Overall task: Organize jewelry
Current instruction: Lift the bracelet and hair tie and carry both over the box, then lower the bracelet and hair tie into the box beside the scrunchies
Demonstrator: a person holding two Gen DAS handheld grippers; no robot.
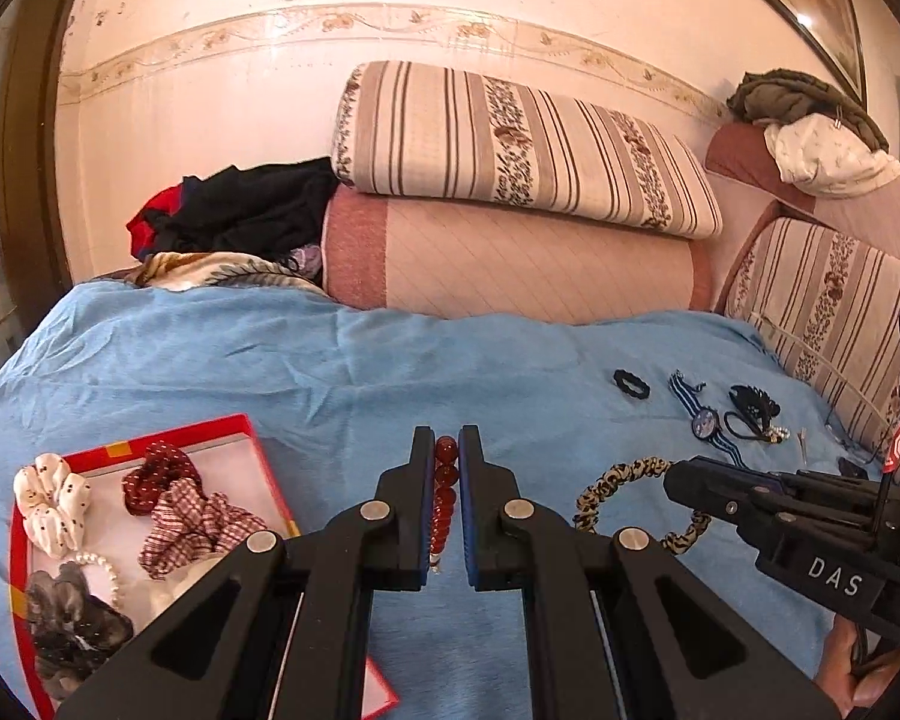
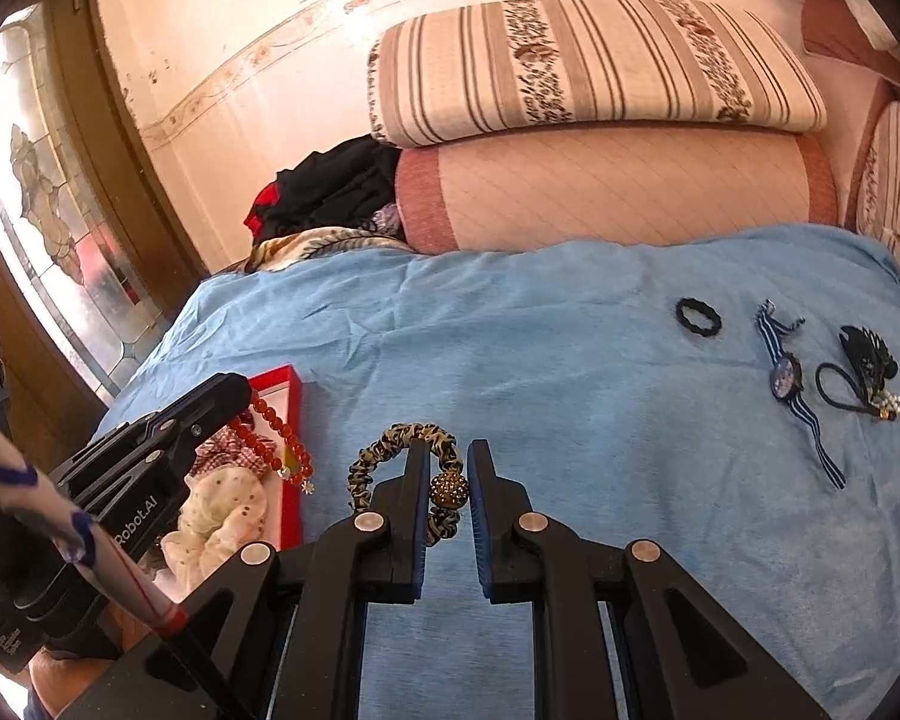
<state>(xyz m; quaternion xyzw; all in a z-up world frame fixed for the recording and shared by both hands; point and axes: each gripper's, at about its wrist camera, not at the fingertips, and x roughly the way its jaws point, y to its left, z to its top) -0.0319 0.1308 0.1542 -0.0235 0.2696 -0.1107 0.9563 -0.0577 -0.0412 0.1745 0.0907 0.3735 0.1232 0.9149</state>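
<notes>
Holding red beads point(image 1: 444, 495) tight, the left gripper point(image 1: 447, 504) hangs near the red box point(image 1: 168, 438) where hair ties go. The right gripper point(image 2: 448, 495) pinches the spotted hair tie point(image 2: 402, 438) off the blue sheet point(image 2: 570, 372), likely for boxing too.

**Beads and leopard band lifted, the rest waiting on the bedspread**

We see the red bead bracelet point(image 1: 444, 492) pinched between black fingers, its strand dangling above the red box point(image 1: 162, 444), which sits at the bedspread's left edge and holds scrunchies and a pearl string. We've got the leopard-print hair band point(image 2: 390, 450) gripped at its glittery gold ball. Over by the right edge lie the black hair tie point(image 2: 698, 316), the blue striped watch point(image 2: 787, 378) and a black bow tie-band point(image 2: 864, 360).
</notes>
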